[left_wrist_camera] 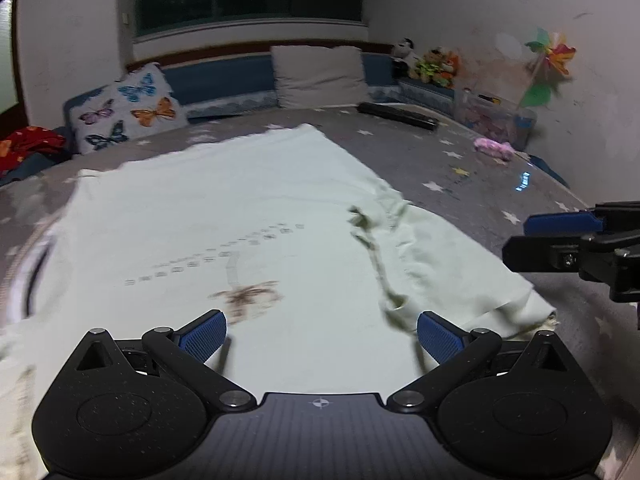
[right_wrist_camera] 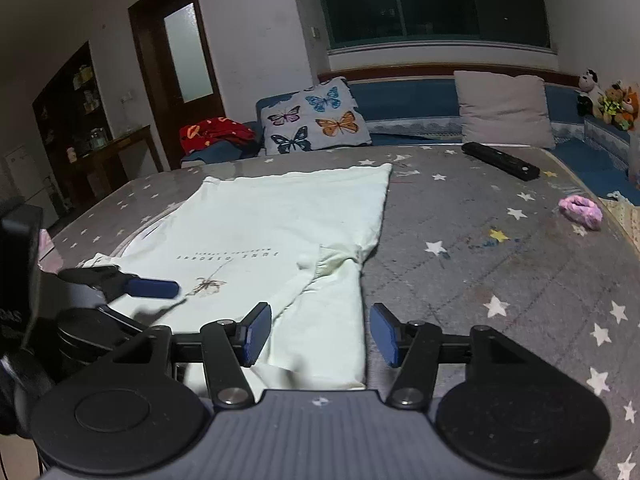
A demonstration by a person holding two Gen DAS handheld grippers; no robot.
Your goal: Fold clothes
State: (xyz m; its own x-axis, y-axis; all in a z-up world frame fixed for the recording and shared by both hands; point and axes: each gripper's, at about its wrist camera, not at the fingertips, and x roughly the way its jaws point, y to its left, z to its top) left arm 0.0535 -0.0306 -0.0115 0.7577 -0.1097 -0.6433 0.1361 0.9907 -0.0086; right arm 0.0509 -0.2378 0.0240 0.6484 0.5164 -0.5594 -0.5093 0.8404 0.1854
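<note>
The pale mint-green cotton T-shirt [right_wrist_camera: 280,216] lies spread flat on the grey star-patterned bed cover [right_wrist_camera: 500,264], printed side up, with small dark lettering and a brown sketch-like motif on its chest. Its hem points toward the far pillows, and one short sleeve [right_wrist_camera: 332,308] is folded inward at the near right, creased along the fold.

The left claw [left_wrist_camera: 322,336] hangs low over the near part of the shirt, tilted downward and pointing toward the far end of the bed. Its blue-padded fingers [left_wrist_camera: 202,334] stand wide apart, with only flat fabric below them; nothing is gripped. In the right wrist view this same claw [right_wrist_camera: 154,288] enters from the left edge, one blue pad reaching over the shirt just beside the brown motif.

The right claw [right_wrist_camera: 320,334] also tilts downward, set over the folded sleeve at the shirt's near right edge. Its jaws stand apart, one blue pad [right_wrist_camera: 256,334] over the sleeve cloth and the other over the bare bed cover, neither pressing on anything. In the left wrist view it [left_wrist_camera: 560,236] juts in from the right edge, beyond the sleeve's outer border.

Farther back, a white butterfly-print pillow [right_wrist_camera: 316,120] and a plain grey pillow [right_wrist_camera: 504,108] lean against the blue padded headboard [right_wrist_camera: 404,100]. A long black bar-shaped object [right_wrist_camera: 500,160] lies on the cover, and a small pink fuzzy item [right_wrist_camera: 580,212] sits well to the right.
</note>
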